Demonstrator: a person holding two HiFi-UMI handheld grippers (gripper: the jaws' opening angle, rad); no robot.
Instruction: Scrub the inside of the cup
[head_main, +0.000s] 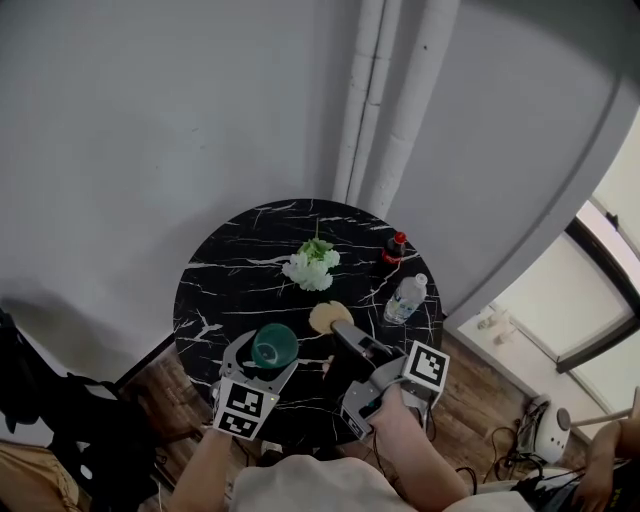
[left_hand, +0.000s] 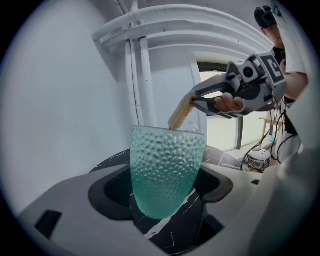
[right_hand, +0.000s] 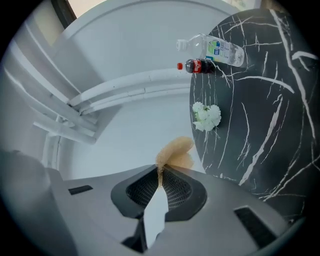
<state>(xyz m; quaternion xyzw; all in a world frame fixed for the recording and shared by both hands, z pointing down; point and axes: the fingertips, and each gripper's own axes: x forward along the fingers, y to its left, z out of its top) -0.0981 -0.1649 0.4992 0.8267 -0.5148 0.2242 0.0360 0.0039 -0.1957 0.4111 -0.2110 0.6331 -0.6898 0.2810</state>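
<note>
A teal dimpled cup (left_hand: 167, 165) stands upright between the jaws of my left gripper (left_hand: 167, 192), which is shut on it. From the head view the cup (head_main: 274, 346) hangs over the near left part of the table, mouth up, with the left gripper (head_main: 268, 356) around it. My right gripper (head_main: 340, 332) is shut on a thin tan sponge (head_main: 330, 317) just right of the cup. In the left gripper view the sponge (left_hand: 181, 112) hangs at the cup's far rim, held by the right gripper (left_hand: 200, 98). The right gripper view shows the sponge (right_hand: 175, 152) pinched at the right gripper's (right_hand: 160, 172) tips.
On the round black marble table (head_main: 235, 270) sit a white flower bunch (head_main: 312, 266), a small cola bottle (head_main: 394, 248) and a lying water bottle (head_main: 406, 298). White pipes (head_main: 385, 100) run up the grey wall behind. Cables lie on the wooden floor (head_main: 480, 400) at right.
</note>
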